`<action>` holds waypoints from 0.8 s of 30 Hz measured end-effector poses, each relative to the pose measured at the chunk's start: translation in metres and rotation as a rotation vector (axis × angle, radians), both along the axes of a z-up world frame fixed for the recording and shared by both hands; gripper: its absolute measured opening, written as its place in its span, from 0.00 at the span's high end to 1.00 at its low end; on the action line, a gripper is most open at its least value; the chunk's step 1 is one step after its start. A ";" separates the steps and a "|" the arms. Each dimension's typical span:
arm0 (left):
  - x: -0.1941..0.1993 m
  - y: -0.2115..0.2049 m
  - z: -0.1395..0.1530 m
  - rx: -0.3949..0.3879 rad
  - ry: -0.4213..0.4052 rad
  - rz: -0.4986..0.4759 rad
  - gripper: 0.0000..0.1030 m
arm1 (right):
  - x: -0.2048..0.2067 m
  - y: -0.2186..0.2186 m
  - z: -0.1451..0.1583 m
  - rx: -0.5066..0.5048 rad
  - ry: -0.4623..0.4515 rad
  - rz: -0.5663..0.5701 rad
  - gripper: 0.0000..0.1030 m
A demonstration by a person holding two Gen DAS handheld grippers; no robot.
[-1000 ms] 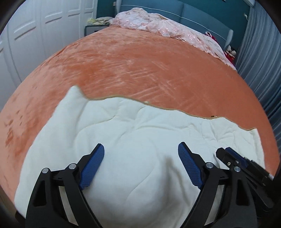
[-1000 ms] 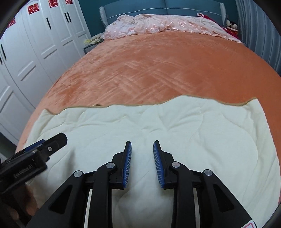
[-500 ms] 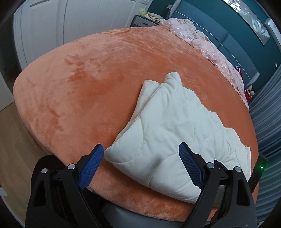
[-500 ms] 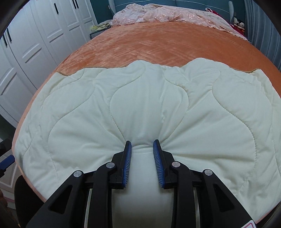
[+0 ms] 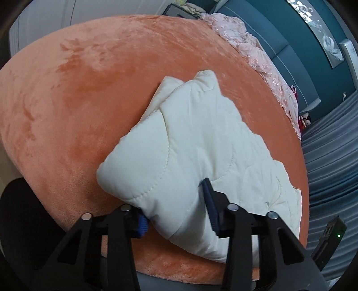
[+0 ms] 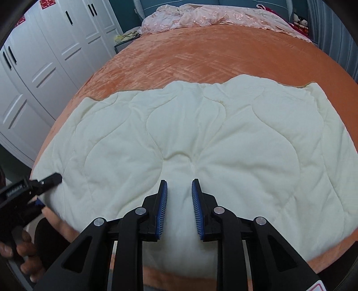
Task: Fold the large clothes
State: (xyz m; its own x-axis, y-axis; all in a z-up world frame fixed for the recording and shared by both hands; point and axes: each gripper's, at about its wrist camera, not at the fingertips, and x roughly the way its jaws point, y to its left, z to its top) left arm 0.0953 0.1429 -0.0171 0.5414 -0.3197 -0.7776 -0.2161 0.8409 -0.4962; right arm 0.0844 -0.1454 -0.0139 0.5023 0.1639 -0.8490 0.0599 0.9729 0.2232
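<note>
A bed (image 6: pixel 201 56) covered by an orange plush blanket fills both views, with white wardrobe doors (image 6: pixel 44 67) at the left of the right wrist view and a crumpled pink bedspread (image 6: pixel 212 18) at the top of the frame. A cream quilted comforter (image 6: pixel 201 138), folded over itself, lies across the near edge of the bed in the lower half of the frame. The left hand-held gripper (image 5: pixel 179 208) has just been closing and now pinches the comforter's thick near corner between its blue pads (image 5: pixel 210 201). The right hand-held gripper (image 6: pixel 179 208) has also just been narrowing; its jaws stand close together over the comforter's near edge, a ridge of fabric bunched between them.
</note>
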 end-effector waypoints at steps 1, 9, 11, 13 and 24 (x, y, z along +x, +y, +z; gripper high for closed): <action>-0.003 -0.004 0.012 0.010 -0.032 -0.020 0.73 | -0.007 -0.002 -0.001 0.004 0.010 0.004 0.81; -0.028 -0.081 0.106 0.094 -0.280 -0.251 0.81 | -0.009 -0.003 -0.032 0.019 0.050 0.010 0.84; -0.038 -0.116 0.125 0.115 -0.331 -0.344 0.81 | -0.006 -0.005 -0.030 0.039 0.059 0.019 0.84; -0.048 -0.150 0.137 0.128 -0.366 -0.435 0.81 | -0.010 -0.015 -0.022 0.080 0.074 0.012 0.86; -0.065 -0.307 0.075 0.186 -0.209 -0.786 0.80 | -0.095 -0.144 0.028 0.042 0.044 -0.159 0.81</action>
